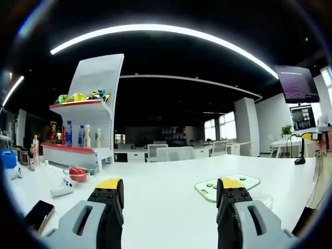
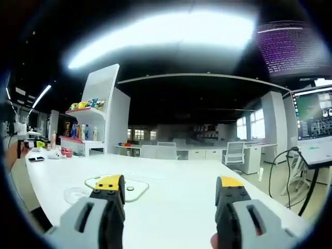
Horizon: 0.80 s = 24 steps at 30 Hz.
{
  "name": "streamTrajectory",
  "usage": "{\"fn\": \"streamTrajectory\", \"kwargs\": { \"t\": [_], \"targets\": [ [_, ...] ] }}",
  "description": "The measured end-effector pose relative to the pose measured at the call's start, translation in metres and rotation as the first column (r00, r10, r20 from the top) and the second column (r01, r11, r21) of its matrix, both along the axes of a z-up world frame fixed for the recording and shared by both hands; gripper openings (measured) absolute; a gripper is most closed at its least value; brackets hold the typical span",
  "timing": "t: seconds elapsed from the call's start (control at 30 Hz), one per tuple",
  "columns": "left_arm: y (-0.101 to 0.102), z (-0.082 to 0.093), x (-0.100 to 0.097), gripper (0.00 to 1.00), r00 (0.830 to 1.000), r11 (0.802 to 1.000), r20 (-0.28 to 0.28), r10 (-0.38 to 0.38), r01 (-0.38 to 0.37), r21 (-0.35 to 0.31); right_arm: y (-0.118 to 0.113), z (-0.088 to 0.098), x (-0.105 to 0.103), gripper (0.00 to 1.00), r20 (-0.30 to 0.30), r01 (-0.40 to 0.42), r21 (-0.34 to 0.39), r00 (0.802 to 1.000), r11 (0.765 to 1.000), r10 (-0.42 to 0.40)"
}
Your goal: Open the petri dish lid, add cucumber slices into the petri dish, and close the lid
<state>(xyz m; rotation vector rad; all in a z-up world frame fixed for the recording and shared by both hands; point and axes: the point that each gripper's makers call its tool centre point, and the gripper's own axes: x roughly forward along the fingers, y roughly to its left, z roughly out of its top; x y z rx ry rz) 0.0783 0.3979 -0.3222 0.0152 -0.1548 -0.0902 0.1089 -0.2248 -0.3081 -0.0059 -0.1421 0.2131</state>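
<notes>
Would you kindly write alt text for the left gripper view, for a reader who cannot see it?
The left gripper hovers open over a white table, its yellow-tipped jaws spread wide and holding nothing. Beyond the right-hand jaw lies a pale cutting board with cucumber slices; to the left stand a small shelf unit of bottles and snacks and a phone.

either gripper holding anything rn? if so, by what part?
Nothing held. The left gripper and right gripper both stand open above the white table, with empty gaps; the cutting board lies untouched.
</notes>
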Motion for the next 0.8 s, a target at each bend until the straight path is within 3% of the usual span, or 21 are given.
{"fn": "streamTrajectory", "kwargs": {
  "t": [0.47,0.8],
  "targets": [
    [-0.008,0.003,0.003,0.73,0.998,0.998,0.005,-0.065,0.066,-0.022,-0.001,-0.001,0.001,0.70,-0.015,-0.005,-0.032,1.000,0.999,0.005],
    [-0.020,0.004,0.006,0.74,0.993,0.993,-0.012,-0.115,0.116,0.029,-0.002,0.008,0.002,0.71,0.000,-0.034,-0.026,0.999,0.999,0.034]
  ]
}}
